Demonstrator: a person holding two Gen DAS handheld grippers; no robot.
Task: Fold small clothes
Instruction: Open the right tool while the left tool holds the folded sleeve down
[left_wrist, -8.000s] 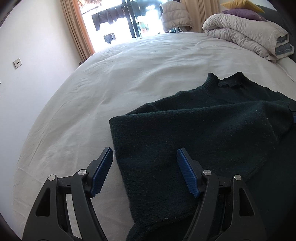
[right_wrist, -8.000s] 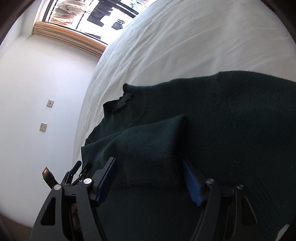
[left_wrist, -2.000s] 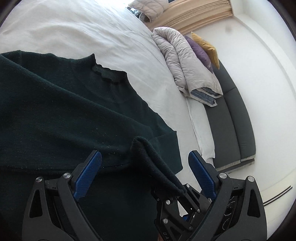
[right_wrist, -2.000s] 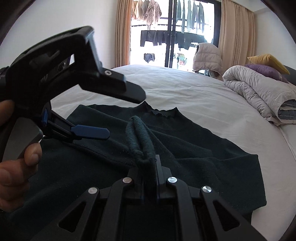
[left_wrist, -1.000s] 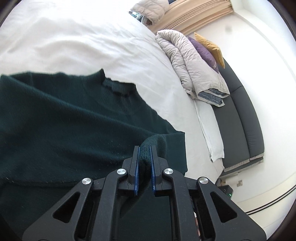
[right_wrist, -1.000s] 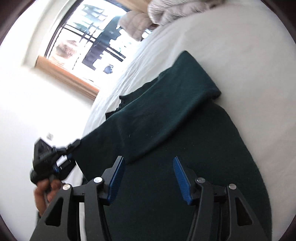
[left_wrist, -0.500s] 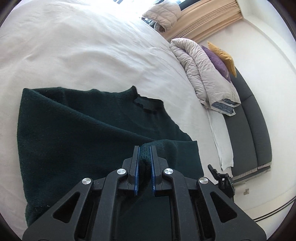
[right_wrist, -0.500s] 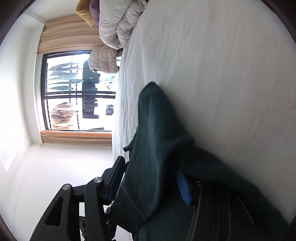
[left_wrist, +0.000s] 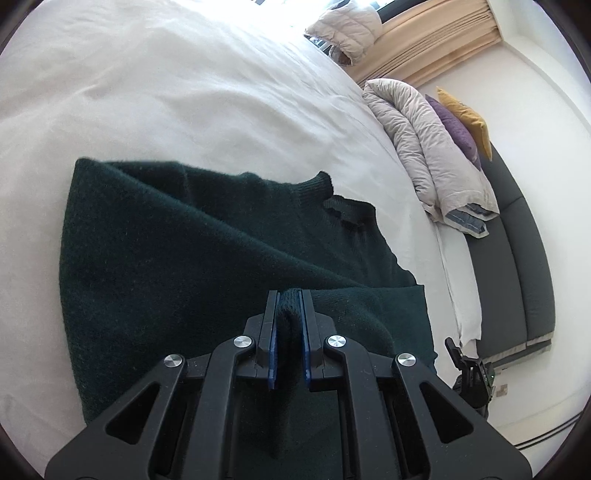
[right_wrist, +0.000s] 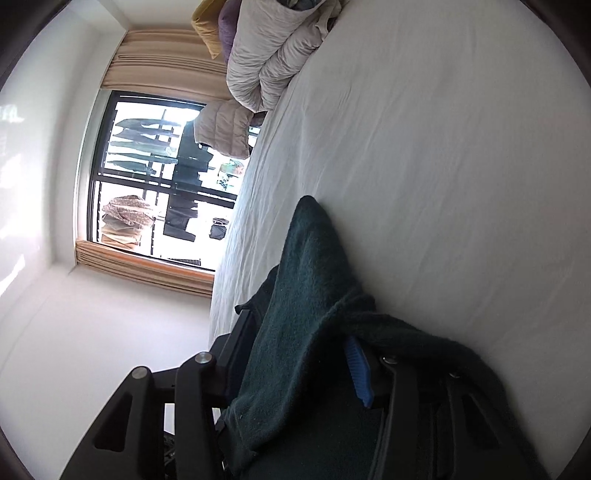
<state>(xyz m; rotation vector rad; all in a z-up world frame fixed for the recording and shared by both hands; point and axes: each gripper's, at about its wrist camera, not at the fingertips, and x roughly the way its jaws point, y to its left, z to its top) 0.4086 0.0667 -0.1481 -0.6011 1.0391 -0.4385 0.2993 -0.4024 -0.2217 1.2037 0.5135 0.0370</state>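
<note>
- The sweater (left_wrist: 192, 251) lies on the bed (left_wrist: 177, 96), near the bed's edge toward the sofa (left_wrist: 517, 266); its right side stops just short of that edge.
- White sheet runs bare past the collar (left_wrist: 343, 206) and to the sweater's left.
- A duvet (left_wrist: 428, 147) is heaped at the far sofa-side edge, well apart from the sweater.
- Collar points away toward the window (right_wrist: 155, 184); the long axis runs from hem to collar, away from the left gripper.
- Left gripper (left_wrist: 289, 325): fingers narrow, clamped on a fold of sweater.
- Right gripper (right_wrist: 306, 354): jaws have just been closing, half apart, with sweater draped between them; whether the pads press it, I cannot tell.
</note>
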